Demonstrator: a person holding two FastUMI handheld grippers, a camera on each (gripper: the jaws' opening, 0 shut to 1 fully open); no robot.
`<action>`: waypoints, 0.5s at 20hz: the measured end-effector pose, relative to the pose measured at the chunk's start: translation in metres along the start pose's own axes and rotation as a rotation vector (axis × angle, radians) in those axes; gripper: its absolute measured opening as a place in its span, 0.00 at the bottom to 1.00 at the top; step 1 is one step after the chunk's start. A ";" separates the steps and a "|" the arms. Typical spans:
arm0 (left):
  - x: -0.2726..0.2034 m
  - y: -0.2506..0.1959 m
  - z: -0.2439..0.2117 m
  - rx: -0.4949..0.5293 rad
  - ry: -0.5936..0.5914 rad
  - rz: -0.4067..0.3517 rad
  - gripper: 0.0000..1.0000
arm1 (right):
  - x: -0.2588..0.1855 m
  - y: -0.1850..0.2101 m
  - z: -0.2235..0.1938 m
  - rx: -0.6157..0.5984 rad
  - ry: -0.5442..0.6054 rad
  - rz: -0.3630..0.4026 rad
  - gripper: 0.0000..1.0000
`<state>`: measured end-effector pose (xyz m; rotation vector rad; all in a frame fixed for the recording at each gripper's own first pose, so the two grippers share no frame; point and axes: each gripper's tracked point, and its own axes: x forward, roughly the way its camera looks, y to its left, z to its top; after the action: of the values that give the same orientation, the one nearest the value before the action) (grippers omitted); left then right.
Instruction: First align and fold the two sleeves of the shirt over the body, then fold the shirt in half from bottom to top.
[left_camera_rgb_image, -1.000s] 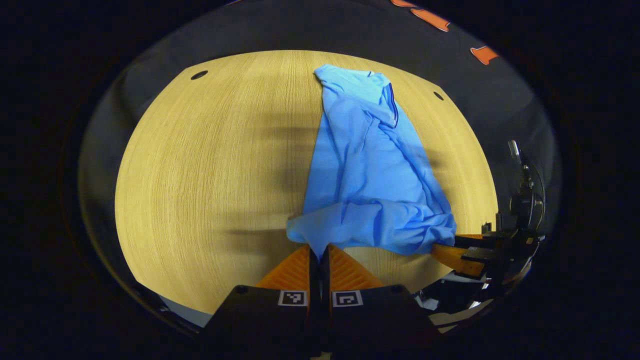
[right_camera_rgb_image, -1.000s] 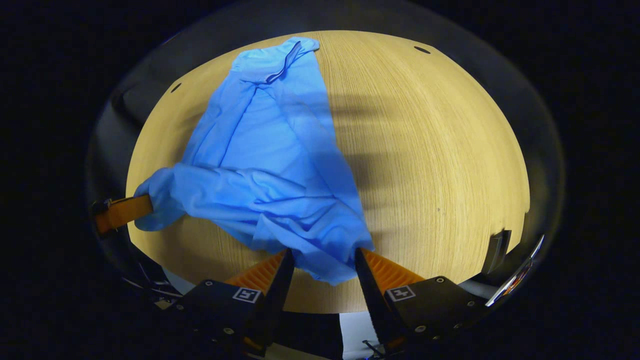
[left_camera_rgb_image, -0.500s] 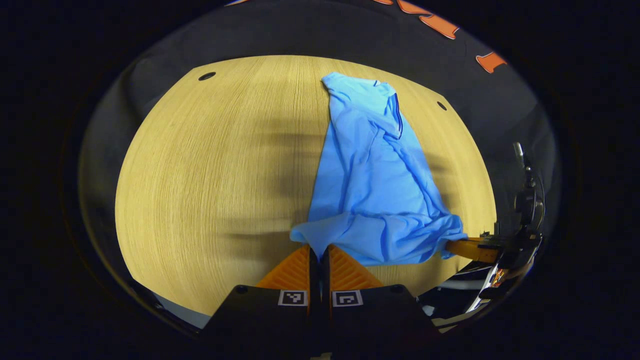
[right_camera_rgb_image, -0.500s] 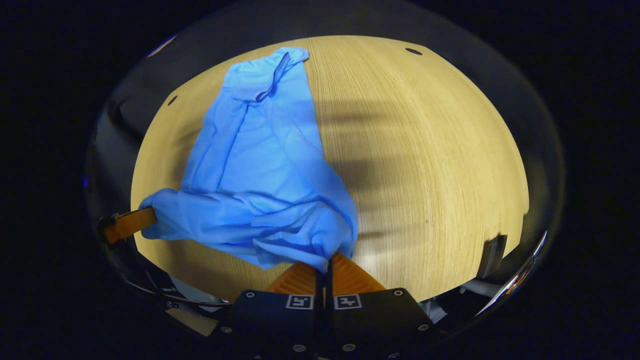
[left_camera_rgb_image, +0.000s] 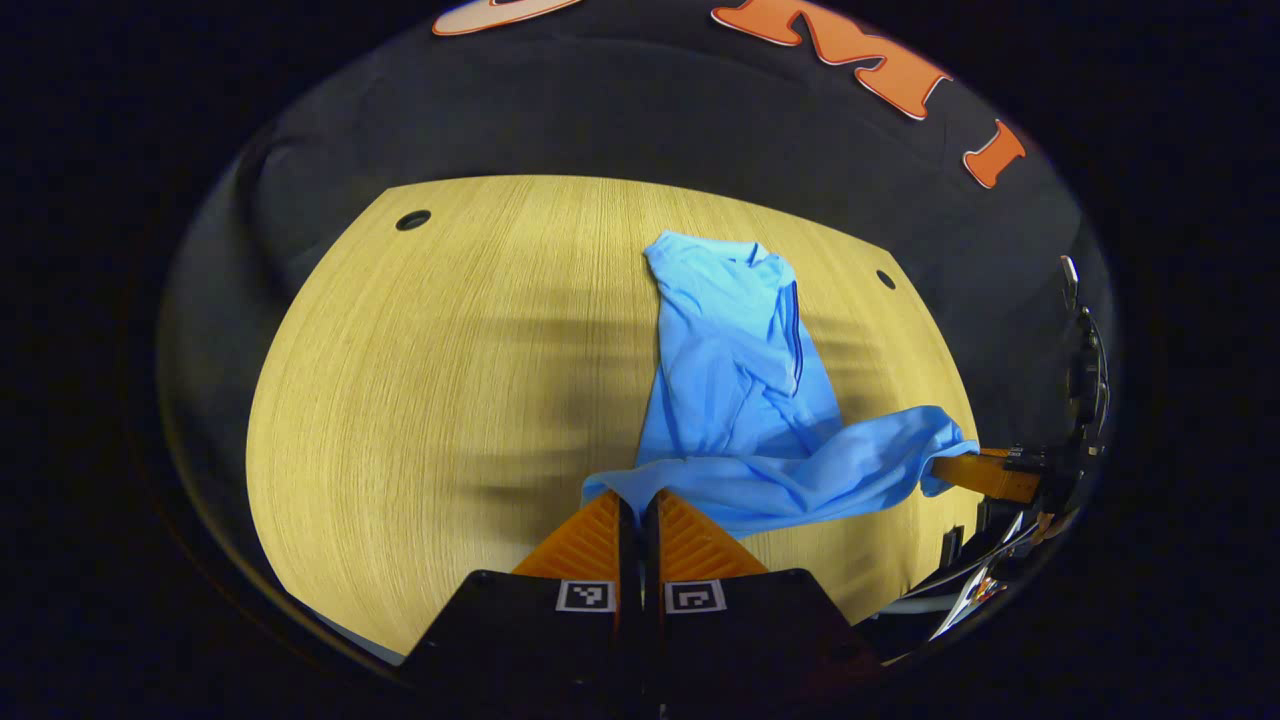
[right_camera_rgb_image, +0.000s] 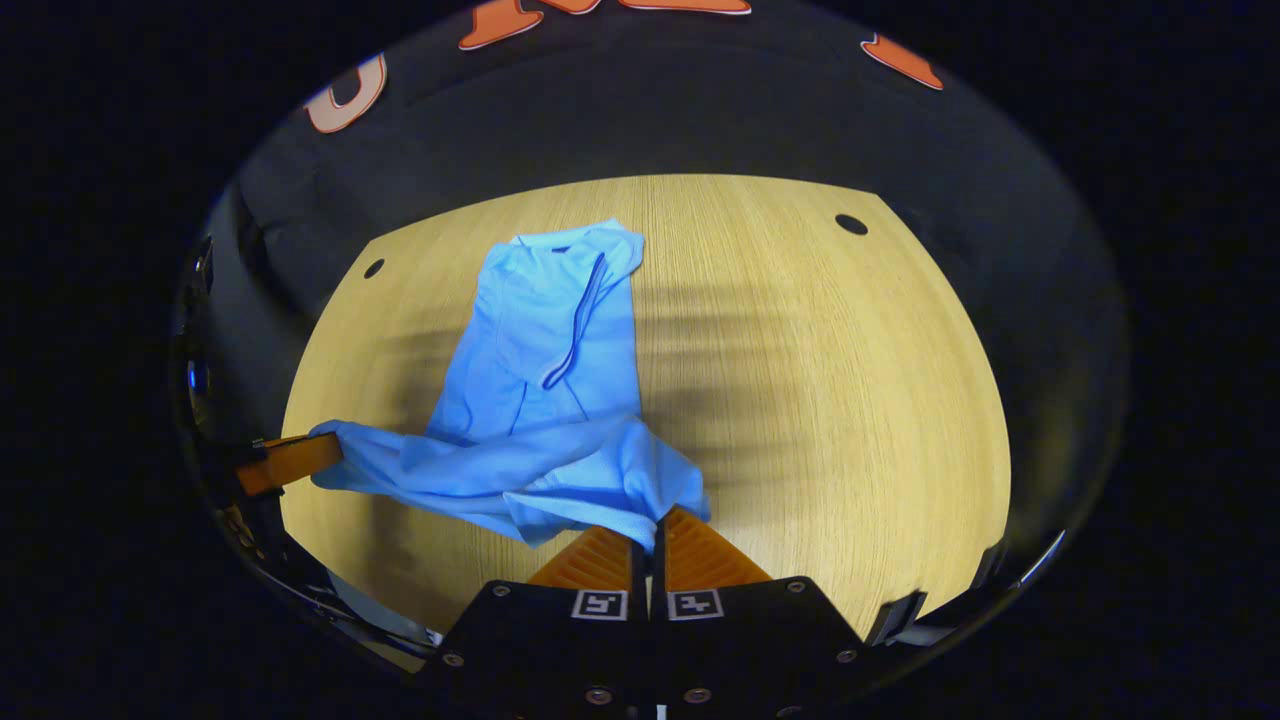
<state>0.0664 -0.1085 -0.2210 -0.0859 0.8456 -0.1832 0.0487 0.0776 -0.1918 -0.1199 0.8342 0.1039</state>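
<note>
A light blue shirt (left_camera_rgb_image: 740, 380) lies lengthwise on the wooden table (left_camera_rgb_image: 430, 380), collar at the far end. Its near hem is lifted off the table and stretched between my two grippers. My left gripper (left_camera_rgb_image: 636, 497) is shut on the hem's left corner. In the right gripper view, my right gripper (right_camera_rgb_image: 652, 517) is shut on the shirt's (right_camera_rgb_image: 550, 370) right hem corner. The other gripper (left_camera_rgb_image: 985, 473) holds the cloth at the far right of the left gripper view, and the left one (right_camera_rgb_image: 290, 462) shows at the left of the right gripper view.
The round-cornered table has small dark holes (left_camera_rgb_image: 412, 219) (right_camera_rgb_image: 851, 224) near its far corners. The black cloth wall (left_camera_rgb_image: 620, 110) stands behind the table's far edge. Bare wood (right_camera_rgb_image: 840, 400) extends on both sides of the shirt.
My right gripper closed on the hem corner. Both grippers then rose and moved forward with the hem, so the lower part of the shirt now lifts over the body.
</note>
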 end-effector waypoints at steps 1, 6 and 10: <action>0.003 0.000 0.012 0.000 -0.009 0.002 0.05 | 0.002 0.000 0.010 -0.005 -0.008 0.005 0.00; 0.028 0.003 0.077 -0.008 -0.064 0.013 0.05 | 0.021 0.002 0.077 -0.037 -0.063 0.018 0.00; 0.049 0.011 0.132 -0.038 -0.110 0.023 0.05 | 0.039 0.001 0.135 -0.057 -0.111 0.016 0.00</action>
<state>0.1987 -0.1066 -0.1710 -0.1207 0.7402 -0.1392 0.1738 0.0998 -0.1313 -0.1602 0.7217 0.1484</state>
